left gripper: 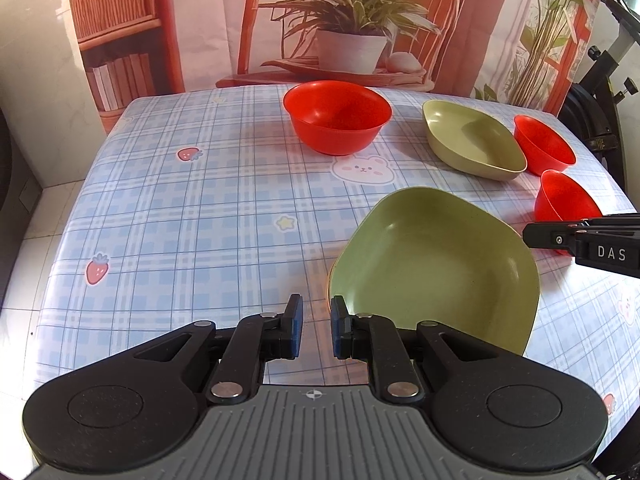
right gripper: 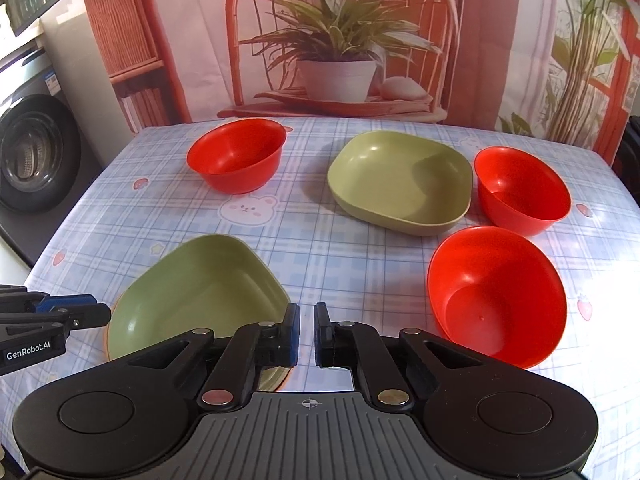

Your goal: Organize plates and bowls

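Plates and bowls lie scattered on the checked tablecloth [left gripper: 180, 208]. In the left wrist view, the left gripper [left gripper: 317, 330] hangs nearly closed and empty, just beside the near green plate [left gripper: 436, 272]; to take it well, I think the jaws must open first and meet the rim squarely. A red bowl [left gripper: 338, 116] stands far behind.

In the right wrist view, the right gripper [right gripper: 307, 334] is closed on nothing, between the same plate [right gripper: 200, 296] and a near red bowl [right gripper: 496, 296]. The far green plate [right gripper: 400, 180] and another bowl [right gripper: 522, 190] sit close together, which may hinder stacking.
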Available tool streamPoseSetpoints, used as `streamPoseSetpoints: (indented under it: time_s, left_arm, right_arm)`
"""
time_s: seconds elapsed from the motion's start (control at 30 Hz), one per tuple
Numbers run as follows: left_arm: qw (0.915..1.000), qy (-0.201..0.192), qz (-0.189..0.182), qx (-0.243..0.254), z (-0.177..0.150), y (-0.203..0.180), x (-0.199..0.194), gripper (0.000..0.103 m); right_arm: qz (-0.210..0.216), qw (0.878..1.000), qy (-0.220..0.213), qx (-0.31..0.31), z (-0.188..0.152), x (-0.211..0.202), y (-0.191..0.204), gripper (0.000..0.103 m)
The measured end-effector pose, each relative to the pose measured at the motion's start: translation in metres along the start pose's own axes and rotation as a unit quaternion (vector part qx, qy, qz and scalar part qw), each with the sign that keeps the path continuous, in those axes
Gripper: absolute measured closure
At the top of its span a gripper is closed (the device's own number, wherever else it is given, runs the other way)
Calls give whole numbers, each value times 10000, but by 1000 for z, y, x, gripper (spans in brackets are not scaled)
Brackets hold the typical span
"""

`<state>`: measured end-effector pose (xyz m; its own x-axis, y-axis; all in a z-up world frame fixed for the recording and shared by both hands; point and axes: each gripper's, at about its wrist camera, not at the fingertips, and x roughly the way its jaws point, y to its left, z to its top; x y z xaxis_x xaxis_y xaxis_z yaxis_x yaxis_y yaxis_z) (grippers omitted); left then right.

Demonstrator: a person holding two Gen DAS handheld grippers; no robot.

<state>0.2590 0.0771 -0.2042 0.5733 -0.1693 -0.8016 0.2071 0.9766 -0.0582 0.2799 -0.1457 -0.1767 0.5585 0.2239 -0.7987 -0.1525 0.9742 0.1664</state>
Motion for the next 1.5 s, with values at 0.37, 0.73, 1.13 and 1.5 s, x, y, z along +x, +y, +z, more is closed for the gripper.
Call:
streamPoseSetpoints:
  time_s: [0.37,0.73,1.13,1.5]
  left_arm:
    - [9999,17,156,-56,7,1,-4,88]
    - [9924,-1181,51,-327,77,-25,-62,73]
    - [9970,-635,-439,-41,122,-101,29,72]
    - [9993,-87,-345,84,153,-113,114,60]
  right_arm:
    - [200,9992,199,295,-10,9,-11,101]
    - [185,9929,-1044,544,23,-41,-89,94]
    - [24,9926,-899,813,43,-10,-163,90]
    - [196,9928,-137,1174,64,61,-169,89]
